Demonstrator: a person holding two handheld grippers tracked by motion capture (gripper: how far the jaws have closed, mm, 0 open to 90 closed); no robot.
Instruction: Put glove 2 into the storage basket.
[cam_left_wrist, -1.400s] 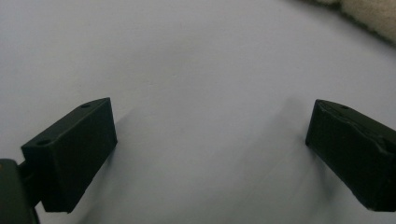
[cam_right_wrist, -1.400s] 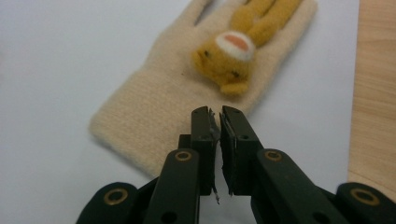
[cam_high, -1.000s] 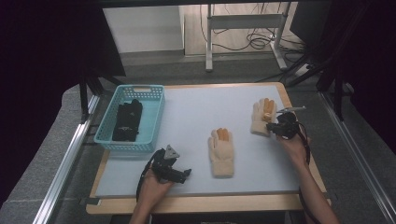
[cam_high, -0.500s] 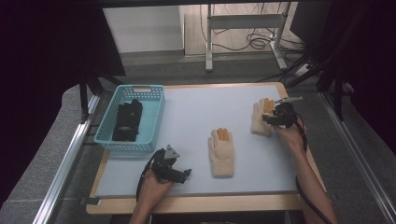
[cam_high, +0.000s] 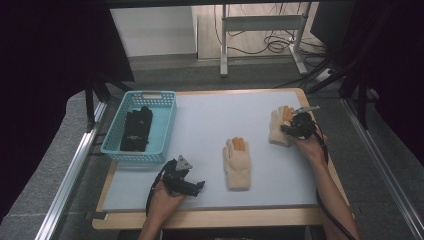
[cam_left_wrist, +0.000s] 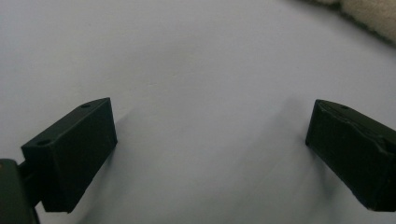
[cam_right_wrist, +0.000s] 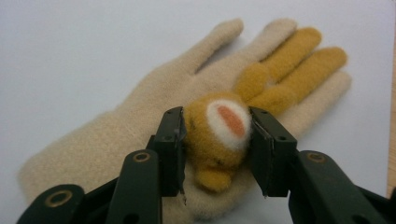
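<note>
A cream knitted glove with orange fingertips lies flat near the table's right edge. A plush orange animal face is sewn on its back. My right gripper has just been closing, and its pads now press on both sides of that face. A second cream glove lies in the middle of the table. My left gripper rests near the front left with its jaws wide open over bare table. A bit of cream glove shows at the top right of the left gripper view.
A teal plastic basket stands at the table's left side with black gloves in it. The table's wooden rim runs along the front. Metal rails flank both sides.
My right hand has shifted a little onto the right glove, and its jaws opened and then came in around the plush face. The left hand has stayed put.
</note>
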